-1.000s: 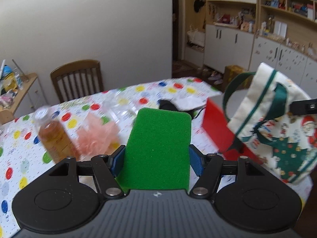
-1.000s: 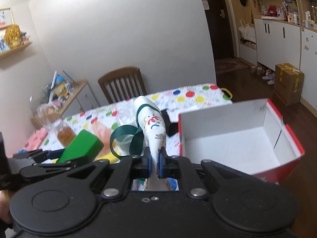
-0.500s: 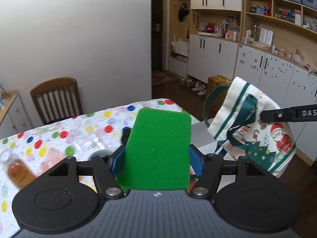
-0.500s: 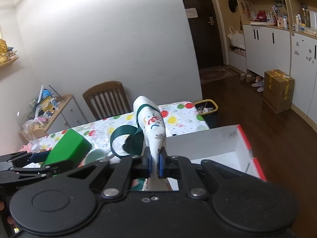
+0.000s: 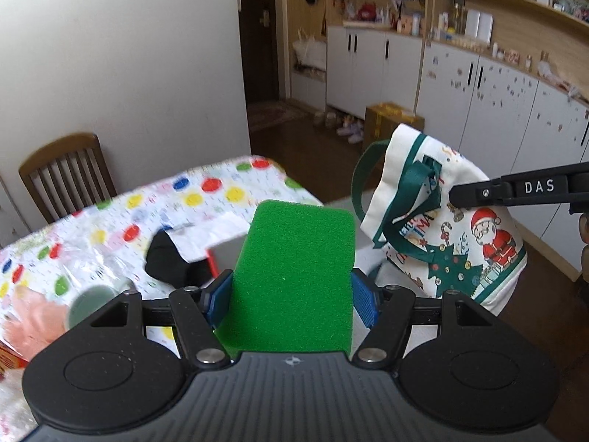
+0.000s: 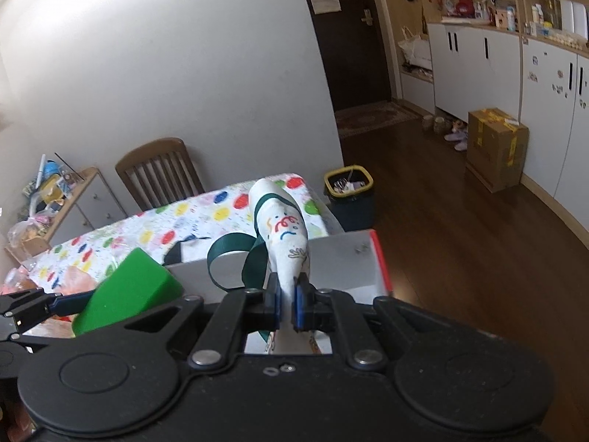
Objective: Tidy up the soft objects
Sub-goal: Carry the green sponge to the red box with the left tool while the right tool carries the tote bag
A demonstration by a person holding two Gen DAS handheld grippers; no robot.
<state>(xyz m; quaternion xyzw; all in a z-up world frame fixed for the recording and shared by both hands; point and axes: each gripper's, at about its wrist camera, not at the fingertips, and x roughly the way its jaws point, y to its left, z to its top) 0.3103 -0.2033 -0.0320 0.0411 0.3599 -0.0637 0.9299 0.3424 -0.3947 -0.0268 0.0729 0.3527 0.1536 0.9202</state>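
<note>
Over the last second both grippers have swung away from the middle of the table [image 5: 221, 191] toward its far right corner. The bottle and most of the pink fluff have slipped out of the left wrist view, and the box [image 6: 346, 258] with its red rim now sits close under both tools. That suggests the carrying stage is nearly over and each soft item is about to be lowered into the box, though neither has gone in yet.

The left gripper [image 5: 291, 294] points forward and downward, its blue pads [image 5: 362, 304] set wide and pressed against the two sides of the green sponge [image 5: 294, 276], which stands up between them, above the near left edge of the box. The right gripper [image 6: 288, 300] is tilted down at a similar angle, jaws almost together and pinching a fold of the Christmas bag [image 6: 283, 235]. The bag hangs in the air over the box, its green ribbon handles [image 6: 235, 254] looping loose to one side. In the left view the bag [image 5: 460, 228] dangles just beside the sponge, apart from it. A black cloth [image 5: 165, 261] lies on the table by the box's far side.
</note>
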